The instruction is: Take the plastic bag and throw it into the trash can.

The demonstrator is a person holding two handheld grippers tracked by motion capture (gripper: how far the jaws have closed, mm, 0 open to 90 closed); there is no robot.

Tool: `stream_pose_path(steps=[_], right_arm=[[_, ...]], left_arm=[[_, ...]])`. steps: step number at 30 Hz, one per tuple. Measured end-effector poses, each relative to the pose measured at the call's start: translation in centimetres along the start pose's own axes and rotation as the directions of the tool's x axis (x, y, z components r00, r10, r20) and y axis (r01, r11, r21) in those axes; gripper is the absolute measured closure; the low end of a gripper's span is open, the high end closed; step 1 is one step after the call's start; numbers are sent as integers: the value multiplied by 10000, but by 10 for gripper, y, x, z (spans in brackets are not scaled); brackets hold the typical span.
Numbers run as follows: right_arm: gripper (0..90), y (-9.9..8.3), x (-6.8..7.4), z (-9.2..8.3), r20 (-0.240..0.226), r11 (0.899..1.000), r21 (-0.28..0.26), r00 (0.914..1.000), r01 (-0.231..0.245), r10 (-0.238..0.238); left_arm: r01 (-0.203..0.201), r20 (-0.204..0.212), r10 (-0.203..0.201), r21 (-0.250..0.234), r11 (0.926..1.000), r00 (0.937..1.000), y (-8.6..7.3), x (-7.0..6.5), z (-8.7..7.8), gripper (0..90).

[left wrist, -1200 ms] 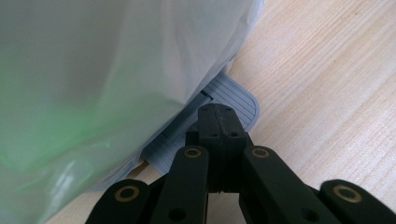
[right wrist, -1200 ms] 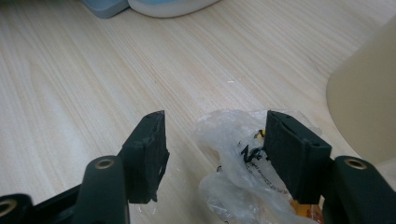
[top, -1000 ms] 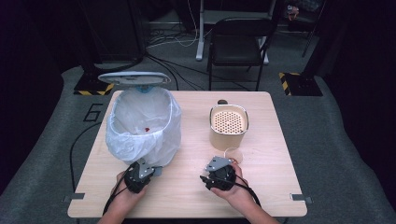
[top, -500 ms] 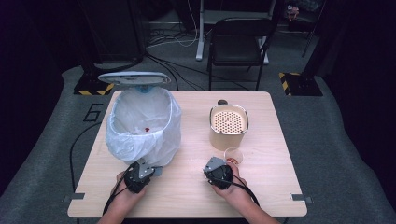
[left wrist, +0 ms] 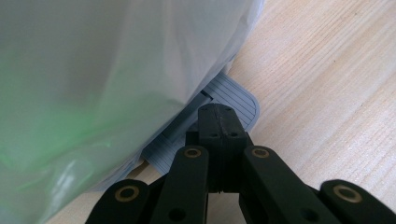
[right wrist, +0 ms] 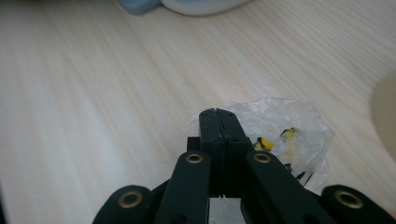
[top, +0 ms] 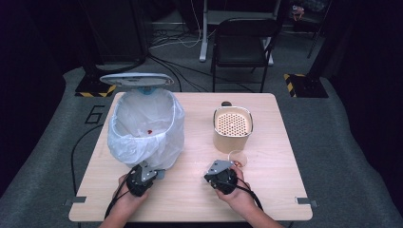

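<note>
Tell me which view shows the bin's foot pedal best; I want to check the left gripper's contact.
The left gripper view: the grey ribbed pedal lies just under the shut left gripper, beside the bag. The high view shows a sliver; the right gripper view faces elsewhere.

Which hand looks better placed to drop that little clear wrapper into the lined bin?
The right one, probably: the right gripper is shut on the clear wrapper. The left gripper, shut, rests on the lined bin's grey pedal.
</note>
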State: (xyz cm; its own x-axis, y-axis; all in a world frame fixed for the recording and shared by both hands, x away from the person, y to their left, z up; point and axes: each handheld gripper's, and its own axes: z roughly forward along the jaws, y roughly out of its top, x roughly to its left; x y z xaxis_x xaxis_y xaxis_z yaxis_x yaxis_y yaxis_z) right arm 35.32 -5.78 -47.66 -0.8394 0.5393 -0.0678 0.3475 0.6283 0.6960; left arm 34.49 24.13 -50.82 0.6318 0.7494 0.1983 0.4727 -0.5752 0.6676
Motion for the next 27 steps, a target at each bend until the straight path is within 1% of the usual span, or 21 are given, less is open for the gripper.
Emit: stream_pose_path(steps=[1,2,3,4,5,6,7,8,10,11,12,15,17,18,19,21,23,24,25,26,27], right_arm=[[900,1,1,-1,-125,9998,-126,9998,174,-176],[900,2,4,-2,-208,9999,-122,9998,53,-55],[900,4,5,-2,-310,9996,-255,9995,109,-117],[900,5,7,-3,-449,9995,-311,9990,-21,8],[883,7,7,-4,-457,9991,-416,9989,121,-140],[883,7,7,-4,-457,9991,-416,9989,121,-140],[824,7,8,-4,-430,9988,-494,9990,52,-74],[726,8,9,-4,-249,9983,-585,9997,-79,64],[624,7,7,-5,-58,9983,-579,10000,-8,5],[564,7,6,-4,114,9977,-673,9999,-87,95],[521,6,6,-4,245,9975,-656,9993,-276,292],[426,4,2,-3,659,9971,-706,9972,-300,347],[376,3,1,0,766,9975,-583,9961,-388,433],[358,3,0,2,761,9977,-515,9960,-434,472],[355,2,0,5,749,9982,-354,9959,-475,500],[356,-1,-1,12,719,9978,-53,9952,-666,668],[366,-4,-4,19,585,9970,300,9958,-719,700],[412,-8,-5,24,409,9956,499,9962,-790,770],[412,-8,-5,24,409,9956,499,9962,-790,770],[441,-8,-5,25,411,9943,585,9954,-894,870],[477,-9,-6,26,333,9944,699,9965,-787,766]], left_arm=[[4,1,-4,0,10000,10000,0,0,0,900],[5,0,-5,-1,10000,10000,0,0,0,900],[0,-2,0,1,10000,10000,0,0,0,900],[16,-93,-16,-51,10000,10000,0,-1,0,900],[20,-70,-20,-72,10000,10000,0,0,1,900],[20,-70,-20,-72,10000,10000,0,0,1,900],[1,-3,-1,3,10000,10000,0,0,0,900],[3,1,-3,0,10000,10000,0,0,0,900],[16,-76,-16,-48,10000,10000,0,0,0,900],[23,-75,-24,-53,10000,10000,0,0,0,900],[30,-71,-31,-55,10000,10000,0,0,0,900],[25,-70,-26,-53,10000,10000,0,0,0,900],[26,-79,-26,-57,10000,10000,0,0,0,900],[4,8,-4,-2,10000,10000,0,0,0,900],[12,-71,-12,-45,10000,10000,0,0,0,900],[30,-77,-31,-55,10000,10000,0,0,0,900],[23,-70,-24,-55,10000,10000,0,0,0,900],[23,-65,-23,-55,10000,10000,0,0,0,900],[23,-61,-23,-54,10000,10000,0,0,0,900],[31,-55,-31,-54,10000,10000,0,0,0,900],[37,-54,-38,-55,10000,10000,0,0,0,900]])
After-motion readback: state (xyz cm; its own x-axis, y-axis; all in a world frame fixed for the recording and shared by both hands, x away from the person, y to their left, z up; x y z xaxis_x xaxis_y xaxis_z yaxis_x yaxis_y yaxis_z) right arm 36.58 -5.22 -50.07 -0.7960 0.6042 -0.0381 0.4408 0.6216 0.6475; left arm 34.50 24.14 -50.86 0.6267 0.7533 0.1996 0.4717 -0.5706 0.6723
